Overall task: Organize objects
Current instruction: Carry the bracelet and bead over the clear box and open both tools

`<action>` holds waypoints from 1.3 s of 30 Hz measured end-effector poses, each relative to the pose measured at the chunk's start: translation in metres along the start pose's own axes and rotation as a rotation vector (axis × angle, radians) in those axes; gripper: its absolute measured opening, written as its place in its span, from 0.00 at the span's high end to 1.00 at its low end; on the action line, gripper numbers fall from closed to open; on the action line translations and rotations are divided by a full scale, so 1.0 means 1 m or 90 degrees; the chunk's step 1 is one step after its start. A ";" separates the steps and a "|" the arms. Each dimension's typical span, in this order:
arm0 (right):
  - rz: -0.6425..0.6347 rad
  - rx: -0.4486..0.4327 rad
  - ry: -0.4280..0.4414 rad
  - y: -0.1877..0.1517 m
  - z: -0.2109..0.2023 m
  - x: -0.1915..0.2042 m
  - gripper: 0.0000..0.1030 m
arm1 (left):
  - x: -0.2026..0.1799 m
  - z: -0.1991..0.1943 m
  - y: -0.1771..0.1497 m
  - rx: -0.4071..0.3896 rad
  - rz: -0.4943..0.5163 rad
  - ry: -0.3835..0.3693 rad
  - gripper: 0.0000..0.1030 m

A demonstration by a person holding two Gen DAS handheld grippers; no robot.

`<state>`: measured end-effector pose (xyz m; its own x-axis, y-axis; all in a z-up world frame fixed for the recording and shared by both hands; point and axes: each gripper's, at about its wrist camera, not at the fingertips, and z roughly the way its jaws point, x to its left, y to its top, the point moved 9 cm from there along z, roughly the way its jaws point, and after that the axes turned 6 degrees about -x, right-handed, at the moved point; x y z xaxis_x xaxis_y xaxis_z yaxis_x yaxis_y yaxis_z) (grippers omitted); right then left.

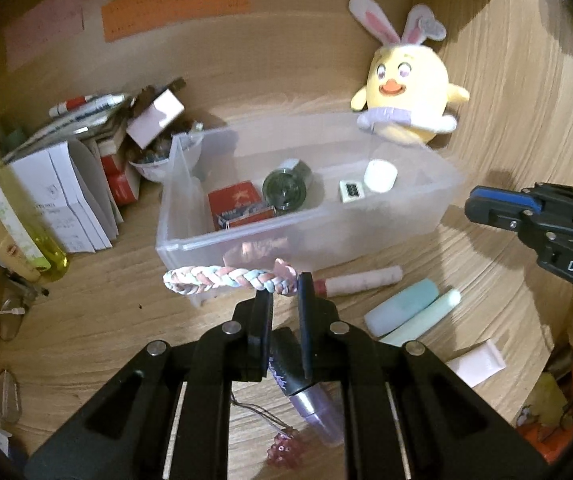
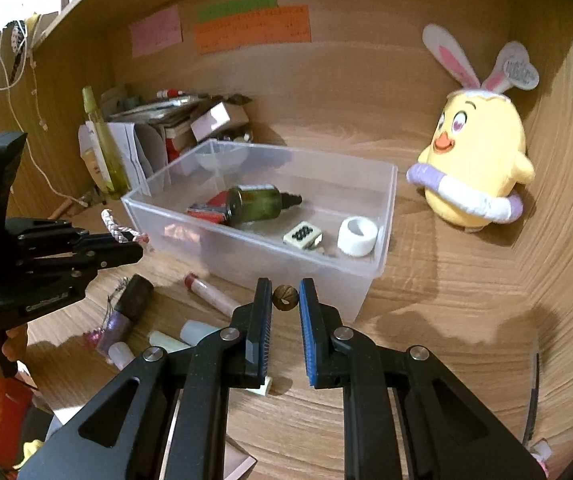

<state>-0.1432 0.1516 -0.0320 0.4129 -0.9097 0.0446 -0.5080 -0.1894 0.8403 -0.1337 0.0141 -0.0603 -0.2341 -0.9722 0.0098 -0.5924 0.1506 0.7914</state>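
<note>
The box (image 2: 382, 216) stood on the desk (image 2: 466, 300) near its back edge, with a bottle (image 2: 254, 202), a tile (image 2: 302, 235) and a ring (image 2: 357, 236) in it. The plush toy (image 2: 474, 168) sat right of the box, and the pile of papers (image 2: 134, 148) was at the back left corner. The tubes (image 1: 414, 308) lay before the box, toward the front edge.

Home desk nook (plush chick (image 2: 474, 160))

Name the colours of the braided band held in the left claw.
Pink, white and pale blue braided band; left wrist view.
</note>
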 end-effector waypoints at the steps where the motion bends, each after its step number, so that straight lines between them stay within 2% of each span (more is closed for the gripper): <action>1: 0.000 -0.004 0.000 0.002 -0.001 0.000 0.88 | 0.000 -0.002 0.002 -0.005 0.000 0.000 0.89; 9: 0.010 -0.035 0.002 0.022 -0.007 -0.001 0.88 | 0.005 -0.018 0.024 -0.051 -0.013 0.004 0.89; 21: 0.006 -0.065 -0.007 0.053 -0.001 -0.005 0.88 | 0.008 -0.020 0.054 -0.089 -0.030 0.006 0.89; 29: 0.013 -0.057 -0.002 0.063 0.018 -0.005 0.88 | 0.010 0.000 0.062 -0.077 -0.039 0.011 0.89; 39: 0.041 -0.009 -0.010 0.055 0.056 -0.014 0.88 | 0.020 0.038 0.053 -0.023 -0.058 0.010 0.89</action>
<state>-0.2190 0.1334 -0.0168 0.3676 -0.9256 0.0903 -0.5222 -0.1251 0.8436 -0.1991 0.0090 -0.0416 -0.1686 -0.9842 -0.0544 -0.5820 0.0549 0.8113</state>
